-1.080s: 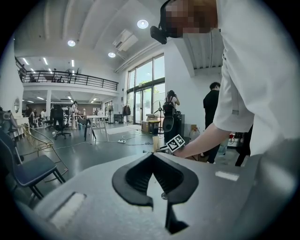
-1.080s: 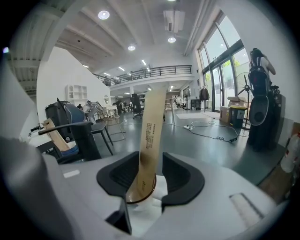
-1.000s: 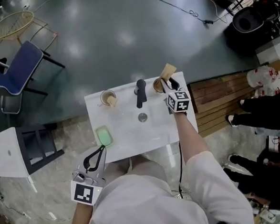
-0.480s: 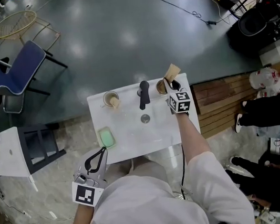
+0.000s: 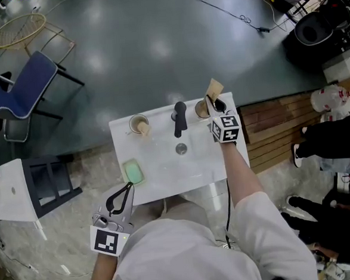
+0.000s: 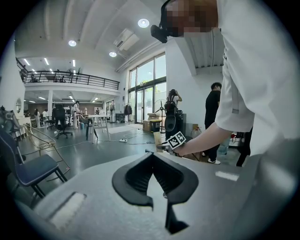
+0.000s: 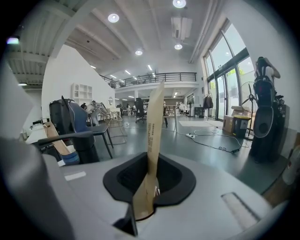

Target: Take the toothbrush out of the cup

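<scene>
A toothbrush in a tall tan carton [image 5: 214,89] stands tilted in the brown cup [image 5: 201,109] at the back right of the white washstand [image 5: 166,180]. My right gripper [image 5: 217,105] reaches over that cup. Its jaws have just been closing, and the carton [image 7: 153,117] now stands pinched between them in the right gripper [image 7: 147,183] view. My left gripper [image 5: 120,199] hangs below the washstand's near left corner, shut and empty; the left gripper [image 6: 155,174] view shows its jaws closed together.
A second cup [image 5: 136,122] with a tan pack stands at the back left. A black tap [image 5: 177,117] rises between the cups above the drain [image 5: 181,148]. A green soap [image 5: 132,171] lies near the left edge. Wooden planks [image 5: 270,130] lie right; a blue chair [image 5: 16,93] stands left.
The right gripper's jaws have closed in round the toothbrush carton at the cup. The left gripper has stayed where it was.
</scene>
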### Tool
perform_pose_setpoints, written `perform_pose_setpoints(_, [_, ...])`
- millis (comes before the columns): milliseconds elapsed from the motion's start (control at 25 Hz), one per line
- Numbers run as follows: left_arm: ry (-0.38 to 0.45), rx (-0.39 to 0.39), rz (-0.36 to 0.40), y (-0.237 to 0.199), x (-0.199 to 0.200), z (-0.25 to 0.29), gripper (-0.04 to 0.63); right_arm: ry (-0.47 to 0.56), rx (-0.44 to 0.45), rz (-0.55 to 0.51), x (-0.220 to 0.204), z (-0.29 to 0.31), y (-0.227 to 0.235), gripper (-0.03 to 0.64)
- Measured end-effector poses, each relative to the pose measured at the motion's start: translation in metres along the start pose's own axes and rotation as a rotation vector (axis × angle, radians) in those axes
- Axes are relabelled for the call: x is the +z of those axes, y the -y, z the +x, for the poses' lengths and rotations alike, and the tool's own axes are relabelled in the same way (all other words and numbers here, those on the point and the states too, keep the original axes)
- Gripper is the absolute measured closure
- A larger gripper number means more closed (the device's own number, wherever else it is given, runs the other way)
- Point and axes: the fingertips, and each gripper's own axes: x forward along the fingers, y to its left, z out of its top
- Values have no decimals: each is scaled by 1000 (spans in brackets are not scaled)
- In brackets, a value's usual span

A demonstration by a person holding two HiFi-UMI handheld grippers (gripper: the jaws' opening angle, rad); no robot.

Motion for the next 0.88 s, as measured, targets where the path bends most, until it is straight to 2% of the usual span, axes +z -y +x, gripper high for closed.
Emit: perform_pose_setpoints(880, [41, -58, 1, -1, 4, 24, 594, 166, 9, -45, 73, -58, -18, 574])
